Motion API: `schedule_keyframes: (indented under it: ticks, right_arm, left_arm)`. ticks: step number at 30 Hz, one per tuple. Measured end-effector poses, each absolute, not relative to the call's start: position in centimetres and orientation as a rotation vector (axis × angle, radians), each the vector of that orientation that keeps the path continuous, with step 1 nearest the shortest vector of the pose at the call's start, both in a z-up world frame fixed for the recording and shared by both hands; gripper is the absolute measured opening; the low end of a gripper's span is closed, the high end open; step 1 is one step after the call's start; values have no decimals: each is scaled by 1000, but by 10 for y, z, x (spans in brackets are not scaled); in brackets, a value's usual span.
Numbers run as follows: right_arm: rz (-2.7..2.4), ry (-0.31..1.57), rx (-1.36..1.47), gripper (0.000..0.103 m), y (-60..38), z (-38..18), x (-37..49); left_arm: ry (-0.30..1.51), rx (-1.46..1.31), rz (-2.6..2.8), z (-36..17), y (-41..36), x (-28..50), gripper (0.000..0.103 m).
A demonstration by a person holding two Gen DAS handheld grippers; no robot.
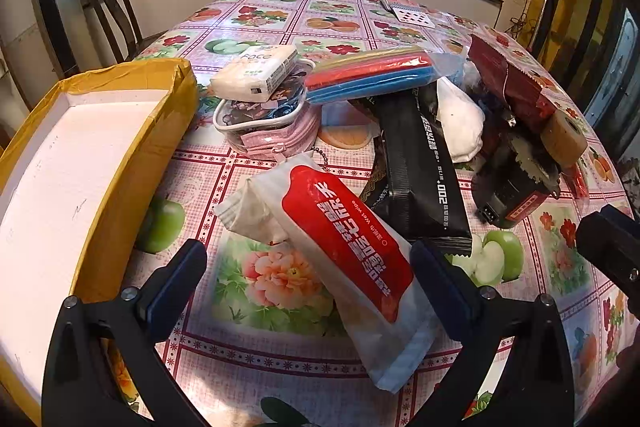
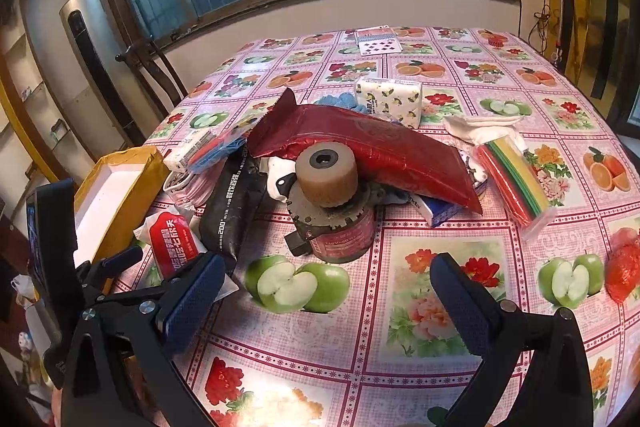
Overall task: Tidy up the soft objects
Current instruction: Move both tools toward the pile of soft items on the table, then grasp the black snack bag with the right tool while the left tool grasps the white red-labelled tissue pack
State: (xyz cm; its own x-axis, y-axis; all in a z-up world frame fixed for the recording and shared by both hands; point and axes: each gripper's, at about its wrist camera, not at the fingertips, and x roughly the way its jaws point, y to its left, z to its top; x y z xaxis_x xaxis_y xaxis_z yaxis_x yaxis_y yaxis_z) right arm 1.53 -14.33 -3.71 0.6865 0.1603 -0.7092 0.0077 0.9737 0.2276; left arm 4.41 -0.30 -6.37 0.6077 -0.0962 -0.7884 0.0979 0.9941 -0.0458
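Left gripper [image 1: 308, 275] is straddling the wet wipes pack [image 1: 340, 259] on the table [image 1: 280, 347], jaws wide open, gripping nothing. Should be closing across the pack's middle, gently, w/ the box [image 1: 60, 187] waiting just left. Right gripper [image 2: 328, 291] is hovering open, empty.

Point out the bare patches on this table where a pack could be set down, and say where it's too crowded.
Free: the tablecloth in front of the right gripper, near the motor; the far stretch between the lemon-print tissue pack and the playing cards. The foam box is empty. Crowded: the central heap around the red foil bag and black pack.
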Motion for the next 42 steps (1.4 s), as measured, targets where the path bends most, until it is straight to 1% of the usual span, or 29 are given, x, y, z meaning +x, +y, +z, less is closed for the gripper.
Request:
schedule_keyframes:
  ticks: [8,11,16,31,35,42]
  right_arm:
    - [108,838,203,103,-134,-38,21]
    - [134,858,212,103,-128,-40,25]
    - [158,885,222,103,-115,-43,34]
    - [135,1034,451,103,-102,-69,83]
    - [196,1085,580,103,-100,-82,89]
    - [205,1093,581,102,-88,-79,107]
  left_arm:
    - [973,-4,-114,-72,-4,52,103]
    - [992,-12,-125,-75,1,52,97]
    - [997,7,-96,-72,11,50,97]
    - [1030,36,-88,-75,22,49,97]
    - [1027,45,-84,-75,21,49,97]
    - [1028,41,-86,-75,22,50,97]
